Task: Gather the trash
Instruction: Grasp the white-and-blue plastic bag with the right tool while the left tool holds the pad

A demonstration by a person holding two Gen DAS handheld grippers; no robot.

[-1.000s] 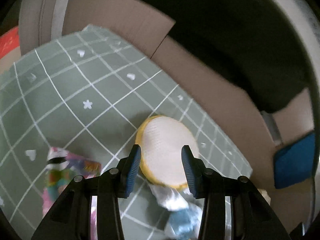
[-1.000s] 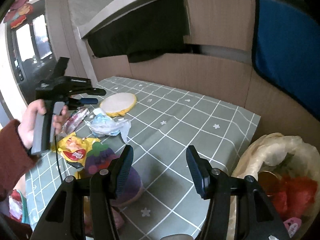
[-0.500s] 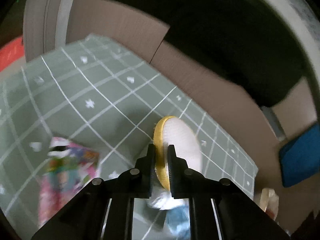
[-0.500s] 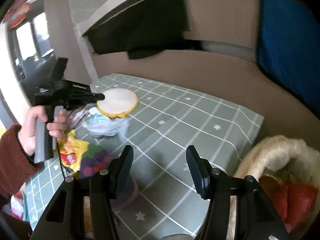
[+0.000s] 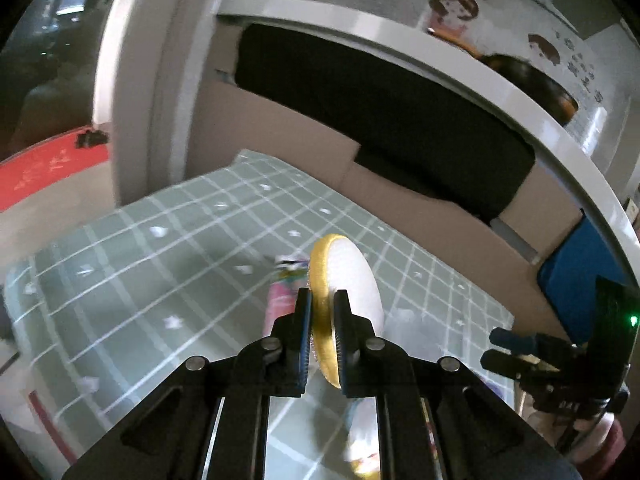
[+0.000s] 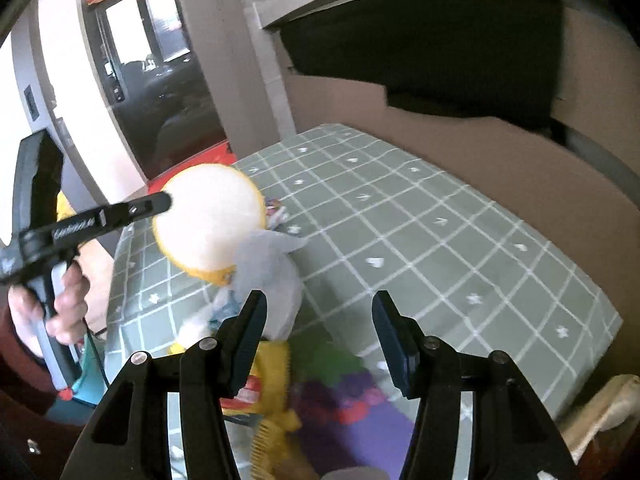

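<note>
Yellow-rimmed disc (image 5: 340, 280) above tablecloth (image 5: 160, 280)

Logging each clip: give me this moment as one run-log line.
left gripper: shut on round lid, lifted | right gripper: open, empty | wrappers on table

Green grid tablecloth (image 6: 440, 240) beside brown cardboard wall (image 6: 520, 168).

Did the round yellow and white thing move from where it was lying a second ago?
Yes. The round yellow-rimmed lid went up: it lay flat on the green checked tablecloth before, and now the left gripper holds it on edge above the cloth.
</note>
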